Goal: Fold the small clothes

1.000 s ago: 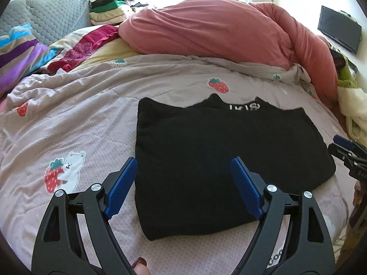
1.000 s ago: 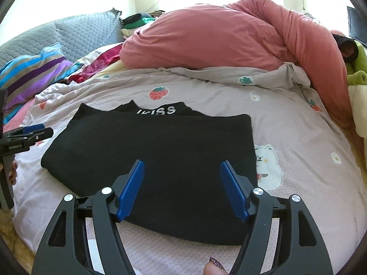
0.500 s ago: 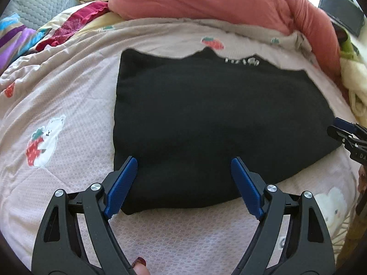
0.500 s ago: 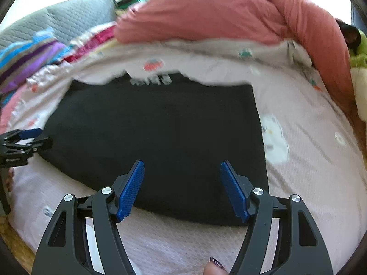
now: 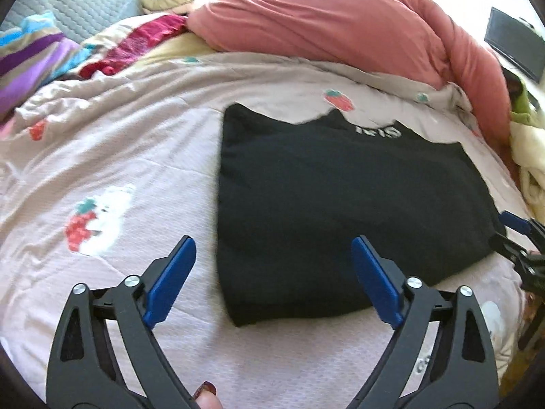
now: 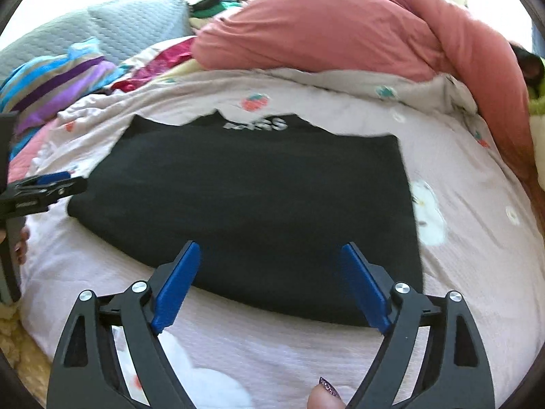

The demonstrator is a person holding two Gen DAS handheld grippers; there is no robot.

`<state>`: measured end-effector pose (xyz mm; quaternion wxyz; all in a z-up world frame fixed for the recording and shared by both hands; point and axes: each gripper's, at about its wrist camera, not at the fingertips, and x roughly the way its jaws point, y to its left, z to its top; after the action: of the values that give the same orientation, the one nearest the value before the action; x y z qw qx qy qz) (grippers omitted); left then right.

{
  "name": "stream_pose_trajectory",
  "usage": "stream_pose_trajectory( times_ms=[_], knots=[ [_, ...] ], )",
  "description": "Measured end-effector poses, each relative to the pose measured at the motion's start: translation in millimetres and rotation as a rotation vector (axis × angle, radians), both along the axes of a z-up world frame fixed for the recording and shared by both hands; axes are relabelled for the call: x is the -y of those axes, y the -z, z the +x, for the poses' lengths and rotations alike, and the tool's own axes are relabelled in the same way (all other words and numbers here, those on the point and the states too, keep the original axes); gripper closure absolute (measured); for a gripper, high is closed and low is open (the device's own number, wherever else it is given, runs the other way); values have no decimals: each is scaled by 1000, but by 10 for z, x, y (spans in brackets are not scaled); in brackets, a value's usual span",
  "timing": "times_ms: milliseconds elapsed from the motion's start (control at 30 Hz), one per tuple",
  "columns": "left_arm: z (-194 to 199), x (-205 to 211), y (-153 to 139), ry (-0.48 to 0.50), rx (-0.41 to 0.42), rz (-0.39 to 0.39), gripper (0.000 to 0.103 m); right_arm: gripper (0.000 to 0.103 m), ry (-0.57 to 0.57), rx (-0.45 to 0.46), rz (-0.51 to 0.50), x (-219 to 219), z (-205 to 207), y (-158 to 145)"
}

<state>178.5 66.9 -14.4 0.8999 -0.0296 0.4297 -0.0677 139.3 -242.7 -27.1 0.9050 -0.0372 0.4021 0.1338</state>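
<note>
A black garment [image 5: 340, 204] with white lettering at its far edge lies folded flat on the pink printed bedcover [image 5: 119, 156]. My left gripper [image 5: 274, 248] hovers over its near left corner, jaws opening wide, nothing pressed between the blue pads. In the right wrist view the same black garment [image 6: 252, 211] fills the middle. My right gripper [image 6: 269, 255] hangs above its near edge, jaws also opening, pads clear of the cloth. Each gripper shows at the edge of the other's view: the right gripper [image 5: 517, 238] and the left gripper [image 6: 47, 187].
A big pink duvet [image 5: 340, 30] is heaped across the back of the bed. Striped and red clothes [image 5: 41, 58] lie at the back left by a grey quilted pillow [image 5: 88, 0]. A dark screen [image 5: 514, 47] hangs at the far right. A fingertip [image 6: 323, 395] shows at the bottom.
Both grippers' jaws have spread wider. Both views dipped toward the garment half a second ago and have since lifted back, the left one sitting further left over the garment's corner.
</note>
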Motion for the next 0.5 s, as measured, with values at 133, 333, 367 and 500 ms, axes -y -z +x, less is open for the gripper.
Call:
stream_pose_trajectory(
  times_ms=[133,333,367,500],
  knots=[
    [21,-108,-48,-26,14,-4,13,13,-61,8,16,-267,8,-47],
    [104,-265,-56,-78,13,7,10,11,-161,13,27,-694,1,-70],
    [124,-295,-52,-89,11,13,10,11,-179,13,28,-765,-1,-69],
    [196,-388,-43,-119,4,22,10,11,-242,26,4,-1061,-3,-60]
  ],
)
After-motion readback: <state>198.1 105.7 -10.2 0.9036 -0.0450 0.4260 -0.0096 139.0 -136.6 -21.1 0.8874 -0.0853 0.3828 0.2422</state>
